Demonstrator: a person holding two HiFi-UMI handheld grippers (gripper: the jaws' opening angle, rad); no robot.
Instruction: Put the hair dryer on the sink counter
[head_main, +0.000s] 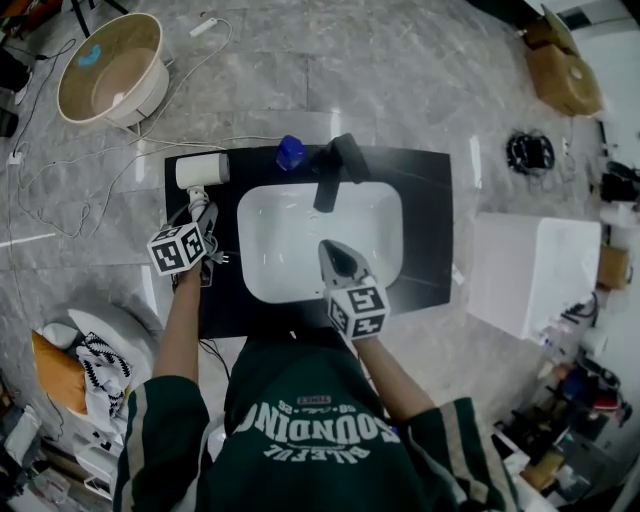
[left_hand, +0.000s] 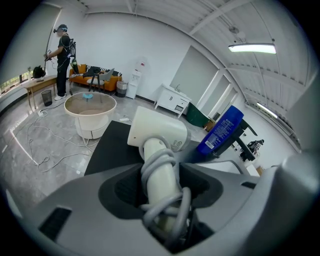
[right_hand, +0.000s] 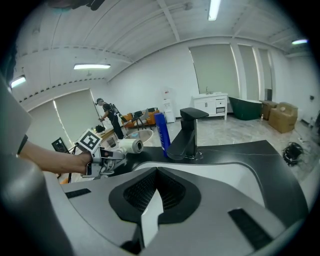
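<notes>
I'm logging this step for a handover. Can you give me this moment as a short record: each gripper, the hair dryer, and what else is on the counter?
left gripper: shut on the hair dryer handle, with the cord wrapped round it
right gripper: jaws together, empty, over the basin
hair dryer position: over the back left corner of the black counter; can't tell if it touches
also on counter: black faucet behind the basin, blue bottle just left of it
</notes>
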